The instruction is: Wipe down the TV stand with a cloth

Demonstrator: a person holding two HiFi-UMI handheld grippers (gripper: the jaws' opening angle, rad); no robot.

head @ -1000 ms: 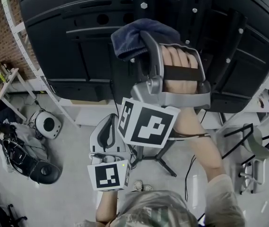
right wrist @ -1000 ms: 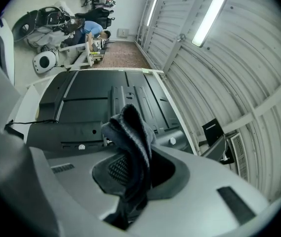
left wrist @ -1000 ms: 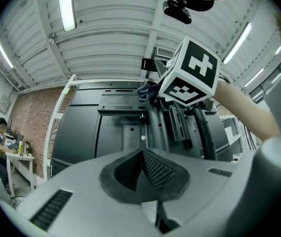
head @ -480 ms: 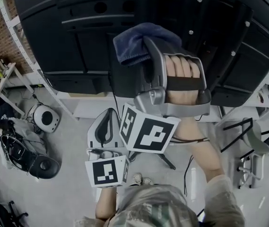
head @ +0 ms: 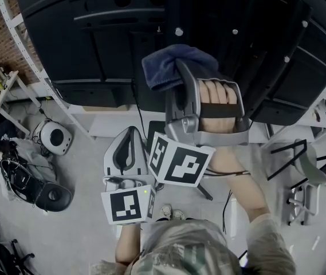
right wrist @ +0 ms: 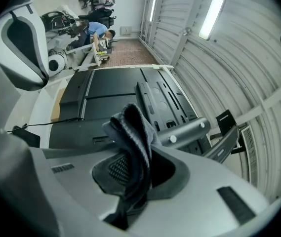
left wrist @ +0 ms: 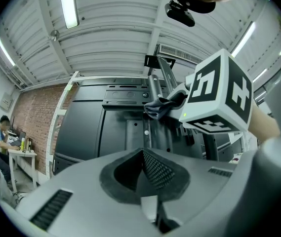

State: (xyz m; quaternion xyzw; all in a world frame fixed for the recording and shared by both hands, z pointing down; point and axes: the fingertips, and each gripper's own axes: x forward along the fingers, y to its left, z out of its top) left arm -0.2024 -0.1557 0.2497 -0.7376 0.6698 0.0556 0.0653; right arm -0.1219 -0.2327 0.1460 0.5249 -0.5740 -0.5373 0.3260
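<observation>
**Head view.** Your right gripper (head: 175,78) is clamped on a bunched blue cloth (head: 171,65). It holds the cloth at the left edge of the column (head: 203,16) of the black stand (head: 94,44). Your hand (head: 220,99) is strapped in just below.

Over the last second the cloth has slid down the column toward you. That reads as a downward wiping stroke under way, with the lower column still to do. Whether the cloth actually presses the surface cannot be confirmed here.

Your left gripper (head: 129,139) hangs below the column, close to your body, and looks idle.

Left of the column is a broad flat panel with free room, ending at a slanted white rail (head: 31,56). Right of the column, angled bracket arms (head: 277,50) crowd any sideways stroke.

**Left gripper view.** The left gripper's (left wrist: 147,169) jaws are pressed together with nothing between them. The column (left wrist: 135,127) stands straight ahead, with the cloth (left wrist: 162,105) high against it. The right gripper's marker cube (left wrist: 219,98) sits just right of the column.

**Right gripper view.** The cloth (right wrist: 133,132) is pinched between the right gripper's (right wrist: 130,174) jaws, and its folds rise above them. A silver bolted bar (right wrist: 187,131) lies just to the right of the cloth. The dark panels (right wrist: 110,95) on its other side are open.
</observation>
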